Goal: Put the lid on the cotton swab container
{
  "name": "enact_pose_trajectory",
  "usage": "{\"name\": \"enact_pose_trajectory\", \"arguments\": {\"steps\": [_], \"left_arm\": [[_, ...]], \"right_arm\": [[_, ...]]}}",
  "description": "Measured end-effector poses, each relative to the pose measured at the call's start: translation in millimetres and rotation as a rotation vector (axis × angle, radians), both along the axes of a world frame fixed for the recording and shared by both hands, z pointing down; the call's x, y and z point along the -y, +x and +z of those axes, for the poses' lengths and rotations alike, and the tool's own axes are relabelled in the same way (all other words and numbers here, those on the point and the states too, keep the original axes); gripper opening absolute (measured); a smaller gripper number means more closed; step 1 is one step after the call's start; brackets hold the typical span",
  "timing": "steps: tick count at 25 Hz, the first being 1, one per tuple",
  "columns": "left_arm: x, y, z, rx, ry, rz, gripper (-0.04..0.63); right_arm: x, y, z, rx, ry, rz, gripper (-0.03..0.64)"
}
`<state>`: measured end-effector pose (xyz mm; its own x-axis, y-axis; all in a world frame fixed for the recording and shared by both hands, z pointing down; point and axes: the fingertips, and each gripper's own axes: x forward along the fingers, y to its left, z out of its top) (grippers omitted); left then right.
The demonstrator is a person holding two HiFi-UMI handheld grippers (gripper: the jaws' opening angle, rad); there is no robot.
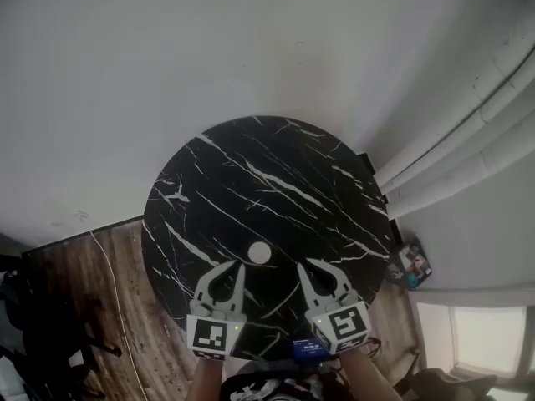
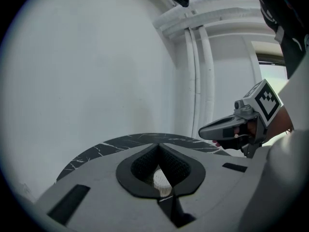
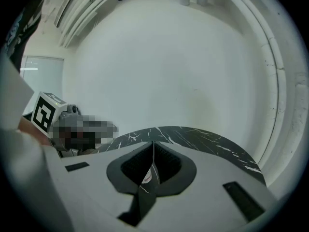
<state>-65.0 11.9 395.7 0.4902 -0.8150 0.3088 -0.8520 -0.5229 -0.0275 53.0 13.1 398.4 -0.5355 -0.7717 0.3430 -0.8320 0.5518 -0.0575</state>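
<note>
A small round white cotton swab container (image 1: 260, 253) stands on the black marble table (image 1: 276, 165) near its front edge; from above only its white top shows. Just behind it, on either side, sit my left gripper (image 1: 235, 265) and right gripper (image 1: 311, 263), both apart from it. In the left gripper view the jaws (image 2: 158, 146) meet at the tip, and the ribbed white container (image 2: 161, 180) shows through the hollow between them. The right gripper (image 3: 153, 143) is likewise shut, with the container (image 3: 147, 177) glimpsed through its hollow. Neither gripper holds anything.
The table stands against a white wall. Wooden floor (image 1: 75, 291) with a thin cable (image 1: 113, 282) lies to the left. White pipes (image 1: 451, 165) run along the wall at the right, with small items (image 1: 414, 264) on the floor below them.
</note>
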Motion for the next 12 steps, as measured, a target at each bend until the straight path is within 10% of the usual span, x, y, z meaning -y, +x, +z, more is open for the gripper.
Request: {"name": "enact_pose_trajectory", "arguments": {"steps": [12], "left_arm": [[-45,-12,-40,0.004,0.085,-0.084,0.012]], "right_arm": [[-55,22,-27,0.024,0.038,0.070,0.020]]}}
